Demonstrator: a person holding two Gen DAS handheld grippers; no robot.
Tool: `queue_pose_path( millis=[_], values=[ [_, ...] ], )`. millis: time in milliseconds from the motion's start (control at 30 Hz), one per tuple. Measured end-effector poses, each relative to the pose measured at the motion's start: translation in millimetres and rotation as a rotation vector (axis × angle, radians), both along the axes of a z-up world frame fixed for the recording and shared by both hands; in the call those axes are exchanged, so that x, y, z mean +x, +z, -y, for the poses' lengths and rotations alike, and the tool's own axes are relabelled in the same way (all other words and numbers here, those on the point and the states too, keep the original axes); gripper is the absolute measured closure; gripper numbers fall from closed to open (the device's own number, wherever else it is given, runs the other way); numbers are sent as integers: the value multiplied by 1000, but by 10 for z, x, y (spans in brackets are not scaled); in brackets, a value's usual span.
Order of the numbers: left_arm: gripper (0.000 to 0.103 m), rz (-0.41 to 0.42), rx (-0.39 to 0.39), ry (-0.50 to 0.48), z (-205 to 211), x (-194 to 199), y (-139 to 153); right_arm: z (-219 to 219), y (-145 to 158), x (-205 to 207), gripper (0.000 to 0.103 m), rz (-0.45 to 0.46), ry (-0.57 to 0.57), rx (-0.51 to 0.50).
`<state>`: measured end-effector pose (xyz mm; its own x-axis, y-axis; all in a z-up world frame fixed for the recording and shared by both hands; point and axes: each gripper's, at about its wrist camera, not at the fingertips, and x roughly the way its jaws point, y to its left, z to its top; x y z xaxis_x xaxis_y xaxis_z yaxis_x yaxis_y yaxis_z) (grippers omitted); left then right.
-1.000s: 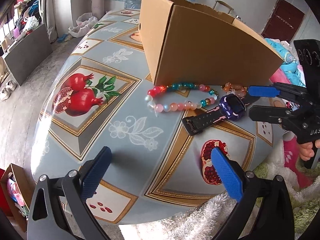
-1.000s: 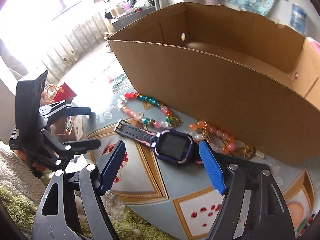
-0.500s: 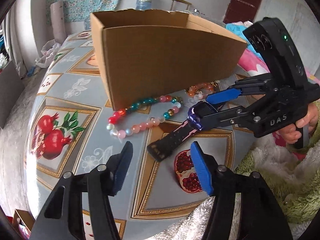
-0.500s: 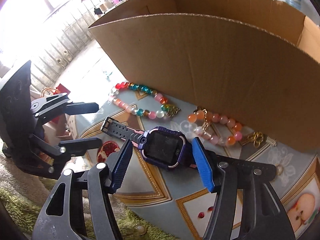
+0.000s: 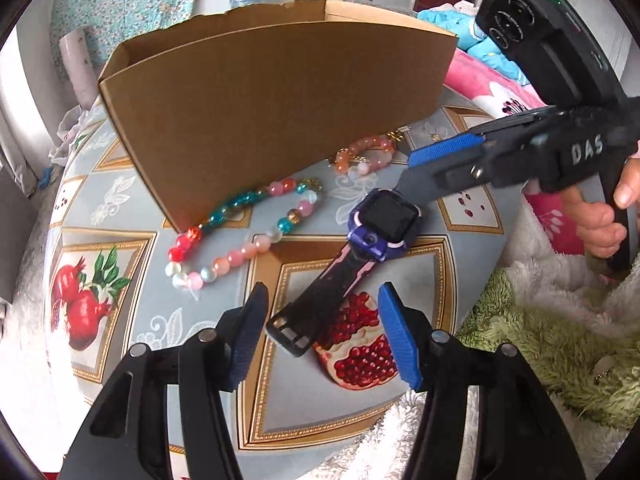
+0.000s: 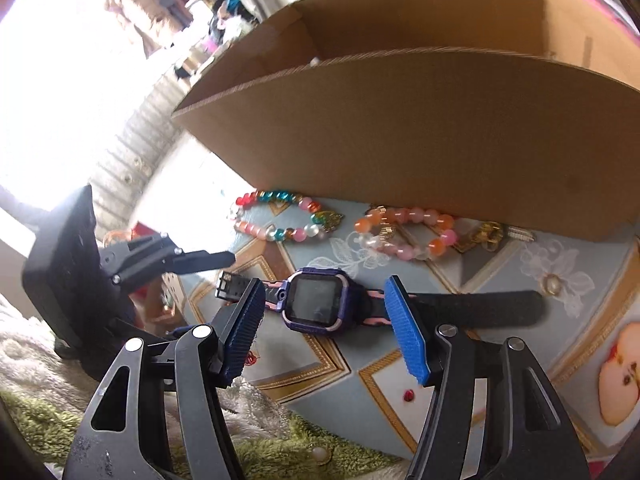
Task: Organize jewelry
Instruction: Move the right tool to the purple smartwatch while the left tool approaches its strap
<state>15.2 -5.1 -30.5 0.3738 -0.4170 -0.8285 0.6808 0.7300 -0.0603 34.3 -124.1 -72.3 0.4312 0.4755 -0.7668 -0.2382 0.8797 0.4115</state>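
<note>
Both grippers have closed in around the purple watch (image 5: pixel 386 220), left gripper (image 5: pixel 320 332) astride its buckle strap, right gripper (image 6: pixel 324 322) around its face; fingers released, near the table's (image 5: pixel 468 256) front edge.

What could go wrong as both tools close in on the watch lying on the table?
1. The purple smartwatch lies flat between the right tool pads, untouched; closing on the wide case may slip.
2. The left tool straddles the buckle end of the strap; pulling both ends could twist it.
3. The multicoloured bead bracelet lies nearby against the cardboard box and may get dragged.
</note>
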Motion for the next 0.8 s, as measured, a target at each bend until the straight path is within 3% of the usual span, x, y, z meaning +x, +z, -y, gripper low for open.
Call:
queue_pose_path(
  millis=[267, 400, 567, 800],
  values=[
    [50, 9, 69, -8, 184, 61, -43, 631, 35, -213, 43, 11, -291, 14],
    [51, 1, 76, 5, 194, 78, -69, 695, -105, -235, 43, -9, -337, 26],
    [53, -4, 88, 17, 222, 84, -58, 500, -45, -177, 43, 38, -190, -23],
    [64, -6, 109, -5, 308, 114, -39, 1, -48, -16, 40, 94, 219, -217]
  ],
)
